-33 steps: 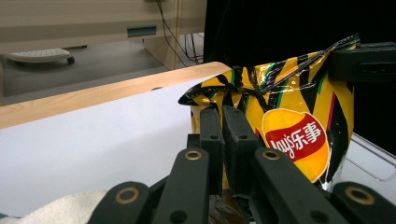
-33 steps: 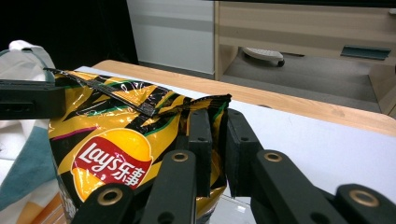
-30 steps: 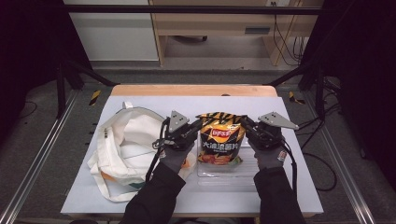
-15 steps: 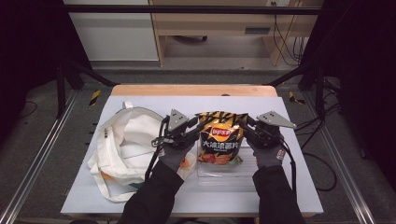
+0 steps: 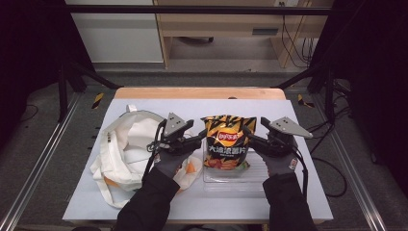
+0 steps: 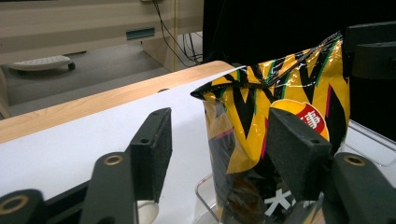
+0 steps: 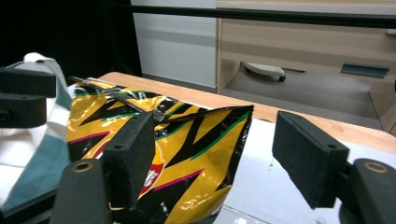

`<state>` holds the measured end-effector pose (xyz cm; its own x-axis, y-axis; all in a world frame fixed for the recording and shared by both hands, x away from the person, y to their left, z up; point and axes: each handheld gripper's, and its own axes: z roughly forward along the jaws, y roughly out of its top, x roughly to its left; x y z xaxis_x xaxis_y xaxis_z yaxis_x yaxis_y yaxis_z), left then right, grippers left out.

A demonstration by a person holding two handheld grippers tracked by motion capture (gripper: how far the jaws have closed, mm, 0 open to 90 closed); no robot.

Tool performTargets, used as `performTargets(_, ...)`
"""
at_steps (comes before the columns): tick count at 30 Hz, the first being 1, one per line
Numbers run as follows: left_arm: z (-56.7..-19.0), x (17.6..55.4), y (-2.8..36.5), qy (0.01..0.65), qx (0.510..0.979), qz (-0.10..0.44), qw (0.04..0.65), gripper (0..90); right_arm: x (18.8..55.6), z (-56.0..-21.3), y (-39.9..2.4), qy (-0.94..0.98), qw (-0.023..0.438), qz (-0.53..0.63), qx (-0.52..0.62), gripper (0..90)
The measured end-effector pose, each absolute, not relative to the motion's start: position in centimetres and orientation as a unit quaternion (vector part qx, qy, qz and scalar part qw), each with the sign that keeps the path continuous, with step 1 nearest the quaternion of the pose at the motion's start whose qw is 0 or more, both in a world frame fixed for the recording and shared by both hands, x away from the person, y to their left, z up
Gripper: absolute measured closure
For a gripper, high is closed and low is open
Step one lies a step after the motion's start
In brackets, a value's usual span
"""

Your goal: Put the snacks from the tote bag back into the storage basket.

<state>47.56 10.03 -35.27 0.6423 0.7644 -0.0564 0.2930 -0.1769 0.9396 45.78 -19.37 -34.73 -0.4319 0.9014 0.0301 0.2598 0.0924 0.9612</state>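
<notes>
High view: both tools (image 5: 199, 137) (image 5: 250, 134) newly open beside chip bag (image 5: 226, 144).

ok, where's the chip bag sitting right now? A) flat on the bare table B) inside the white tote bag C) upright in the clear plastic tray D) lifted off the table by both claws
C: the chip bag stands upright in the clear plastic tray, right of the white tote bag, with both claws open at its sides.
</notes>
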Motion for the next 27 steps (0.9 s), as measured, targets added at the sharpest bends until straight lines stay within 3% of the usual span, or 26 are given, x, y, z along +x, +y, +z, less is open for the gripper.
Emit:
performTargets(9, -34.8, 46.7, 12.9, 0.36, 0.733, 0.206, 0.54, 38.3, 44.4, -34.7, -19.4, 0.678, 0.313, 0.518, 0.417, 23.2)
performTargets(27, -35.9, 43.8, 19.7, 0.358, 0.745, 0.253, 0.503, 33.8, 43.3, -36.1, -20.4, 0.691, 0.302, 0.505, 0.421, 17.8)
